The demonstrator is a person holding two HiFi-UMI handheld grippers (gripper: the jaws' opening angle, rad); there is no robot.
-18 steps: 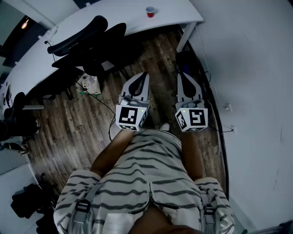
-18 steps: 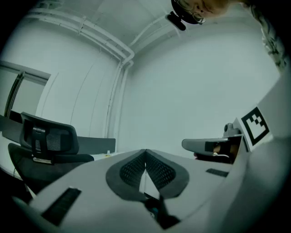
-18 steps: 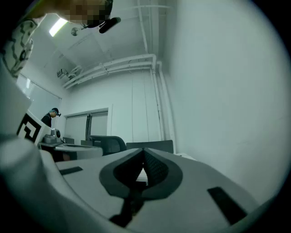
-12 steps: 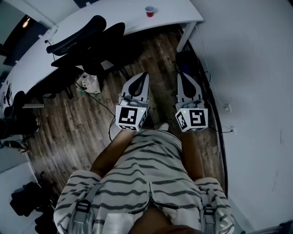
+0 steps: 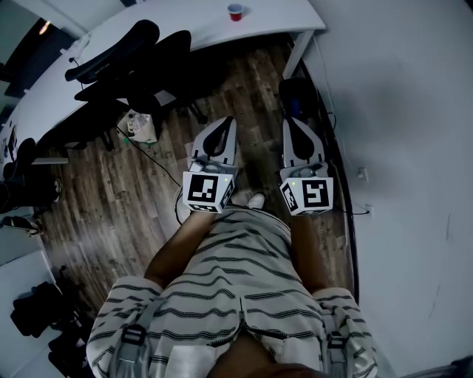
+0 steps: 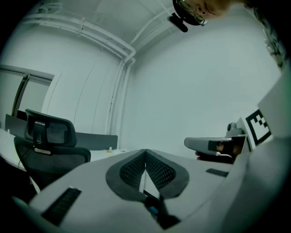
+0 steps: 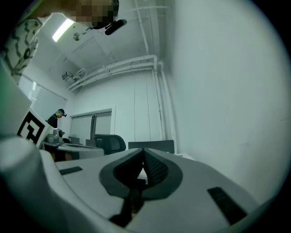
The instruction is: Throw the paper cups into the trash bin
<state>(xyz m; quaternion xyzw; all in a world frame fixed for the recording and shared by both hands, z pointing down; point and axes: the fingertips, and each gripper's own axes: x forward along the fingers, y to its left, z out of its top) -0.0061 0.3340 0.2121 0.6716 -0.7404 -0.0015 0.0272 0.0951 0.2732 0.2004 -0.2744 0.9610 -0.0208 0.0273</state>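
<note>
One paper cup [image 5: 235,11] on desk [image 5: 284,18] — well beyond left tool [image 5: 228,120], right tool [image 5: 289,120].

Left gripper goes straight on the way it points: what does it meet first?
Likely the front edge of the long white desk, just right of the black office chair; nothing nearer shows ahead of the left gripper. Height match is unclear.

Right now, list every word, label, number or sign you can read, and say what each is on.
None can be read as text.
On the cube of the left claw: black-and-white square pattern, no letters.
On the cube of the right claw: the same kind of pattern.
On the red cup on the desk: too small to show print.
</note>
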